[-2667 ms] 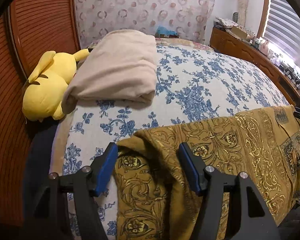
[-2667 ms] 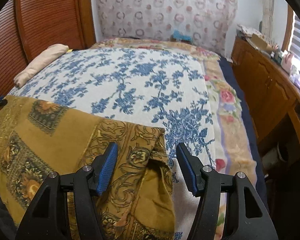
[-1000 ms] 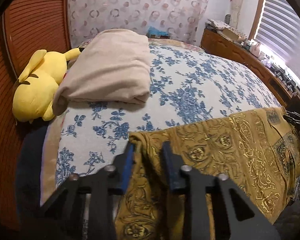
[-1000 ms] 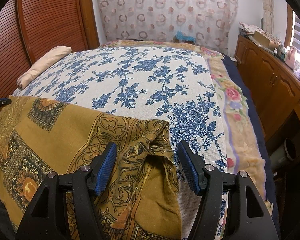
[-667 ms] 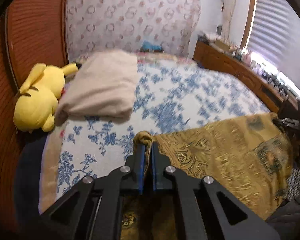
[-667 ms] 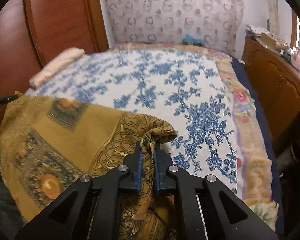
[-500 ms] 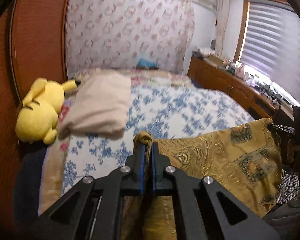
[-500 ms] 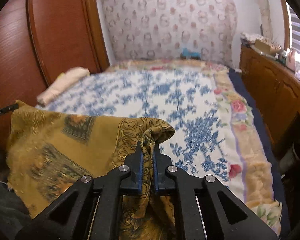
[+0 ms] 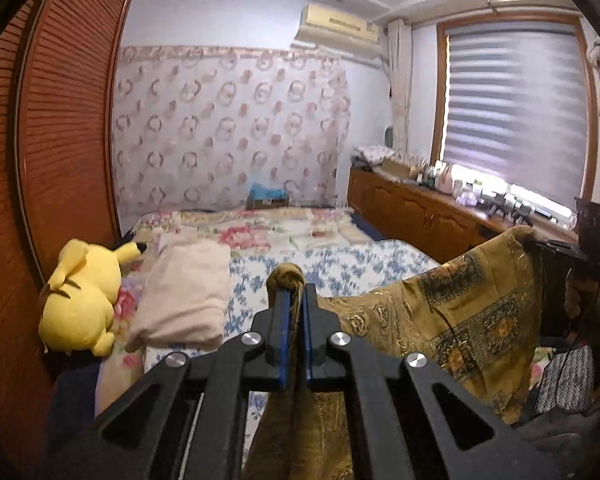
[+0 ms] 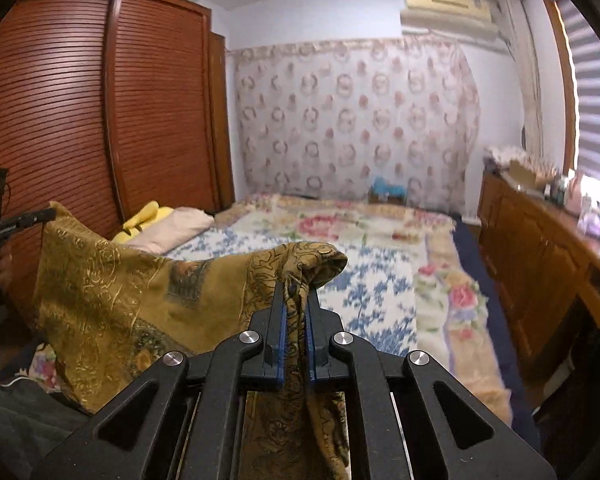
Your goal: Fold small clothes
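Note:
A mustard-gold patterned cloth hangs in the air above the bed, stretched between both grippers. My left gripper is shut on one bunched corner of it, the cloth bulging out past the blue pads. My right gripper is shut on the other corner, which folds over its tips. The same cloth sags between the two grips and drapes down in front. In the left wrist view the right gripper shows at the cloth's far corner; in the right wrist view the left gripper shows at the far left.
Below lies the bed with a blue-flowered cover. A folded beige blanket and a yellow plush toy rest at its left side by the wooden wardrobe. A wooden cabinet with clutter runs along the window side.
Both grippers closed on the cloth's corners and rose, lifting the cloth off the bed. The views tipped up from the bedcover toward the room's far wall.

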Demonstrator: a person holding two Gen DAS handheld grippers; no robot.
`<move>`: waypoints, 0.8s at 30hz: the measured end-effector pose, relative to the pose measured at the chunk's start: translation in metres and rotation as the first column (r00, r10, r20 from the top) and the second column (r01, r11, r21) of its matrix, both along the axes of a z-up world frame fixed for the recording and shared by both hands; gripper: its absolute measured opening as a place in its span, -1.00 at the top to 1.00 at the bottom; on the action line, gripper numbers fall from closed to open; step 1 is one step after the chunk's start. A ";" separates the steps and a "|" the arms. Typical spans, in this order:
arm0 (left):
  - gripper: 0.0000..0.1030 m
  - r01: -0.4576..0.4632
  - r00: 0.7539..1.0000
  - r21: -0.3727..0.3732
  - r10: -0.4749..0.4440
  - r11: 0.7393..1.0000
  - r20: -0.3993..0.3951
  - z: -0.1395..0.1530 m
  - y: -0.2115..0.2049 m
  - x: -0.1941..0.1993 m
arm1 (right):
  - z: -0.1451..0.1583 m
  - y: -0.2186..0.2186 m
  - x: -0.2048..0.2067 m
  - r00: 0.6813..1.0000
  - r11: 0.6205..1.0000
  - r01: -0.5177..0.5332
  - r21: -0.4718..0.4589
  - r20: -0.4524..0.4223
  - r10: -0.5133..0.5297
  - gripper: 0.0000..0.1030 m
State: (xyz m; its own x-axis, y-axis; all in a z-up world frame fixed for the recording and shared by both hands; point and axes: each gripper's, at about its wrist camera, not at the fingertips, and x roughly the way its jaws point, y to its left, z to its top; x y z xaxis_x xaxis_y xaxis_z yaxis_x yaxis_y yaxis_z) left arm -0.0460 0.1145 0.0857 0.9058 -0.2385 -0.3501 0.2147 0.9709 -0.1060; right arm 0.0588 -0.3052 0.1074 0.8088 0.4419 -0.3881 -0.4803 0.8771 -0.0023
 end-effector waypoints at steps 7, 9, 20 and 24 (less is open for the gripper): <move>0.97 -0.036 0.991 0.026 0.032 0.999 0.127 0.059 0.006 0.007 | 0.059 0.002 -0.012 0.990 1.000 -0.027 -0.010 0.135 0.028 0.93; 0.97 -0.053 0.988 0.051 0.045 0.997 0.146 0.083 0.009 0.032 | 0.087 0.008 0.003 0.982 0.999 -0.025 -0.045 0.184 0.033 0.93; 0.56 -0.090 0.992 0.111 0.099 0.990 -0.077 0.067 0.041 0.259 | 0.100 0.055 0.265 0.976 0.938 0.207 -0.277 -0.006 -0.217 0.46; 0.41 -0.031 0.974 0.092 0.050 0.995 -0.222 -0.007 0.037 0.276 | 0.034 0.041 0.307 0.946 0.941 0.243 -0.235 -0.156 -0.283 0.43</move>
State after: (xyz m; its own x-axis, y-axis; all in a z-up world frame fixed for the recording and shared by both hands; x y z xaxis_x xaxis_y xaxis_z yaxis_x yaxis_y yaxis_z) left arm 0.2305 0.1518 0.0788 0.8106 -0.1626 -0.5626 0.1555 0.9860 -0.0610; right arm 0.3657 -0.2637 0.1410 0.7900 0.1156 -0.6021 -0.2420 0.9611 -0.1331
